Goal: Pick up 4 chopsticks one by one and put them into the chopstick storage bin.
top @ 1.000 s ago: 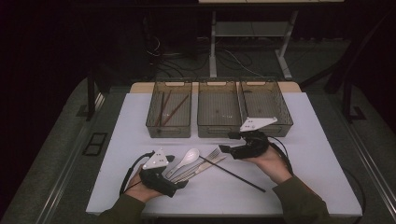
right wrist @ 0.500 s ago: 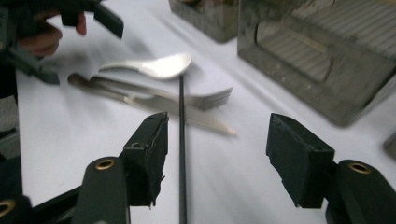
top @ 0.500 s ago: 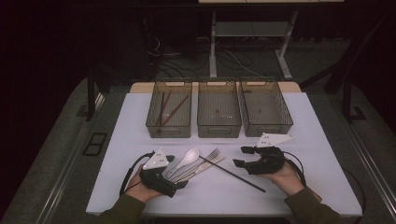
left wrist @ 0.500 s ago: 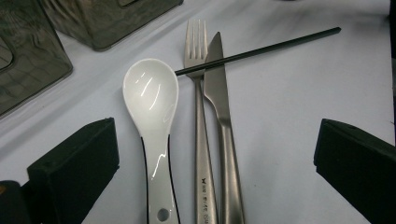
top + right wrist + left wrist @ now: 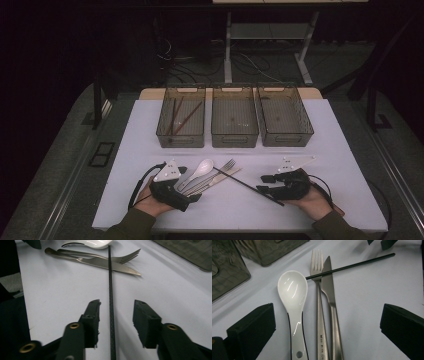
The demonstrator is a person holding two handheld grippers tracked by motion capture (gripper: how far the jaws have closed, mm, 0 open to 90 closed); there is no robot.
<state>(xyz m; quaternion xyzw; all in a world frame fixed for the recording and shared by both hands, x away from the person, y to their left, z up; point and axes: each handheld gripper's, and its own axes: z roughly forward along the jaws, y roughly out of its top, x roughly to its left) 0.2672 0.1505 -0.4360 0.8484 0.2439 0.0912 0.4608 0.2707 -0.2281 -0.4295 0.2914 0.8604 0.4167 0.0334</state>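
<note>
A white spoon, a steel fork and a steel knife lie side by side on the white table. A thin black chopstick lies slantwise, its far tip resting across the fork and knife. My left gripper rests open, jaws wide on either side of the cutlery handles. My right gripper lies low at the chopstick's near end. Its jaws have just been closing and straddle the stick with gaps on both sides.
Three clear bins stand in a row at the back: the left bin holds brown chopsticks, the middle bin and right bin look bare. The table's near edge runs just below both hands.
My right gripper has come from in front of the right bin toward the near edge and down to the chopstick, and its jaws are narrower. The left gripper has not moved.
</note>
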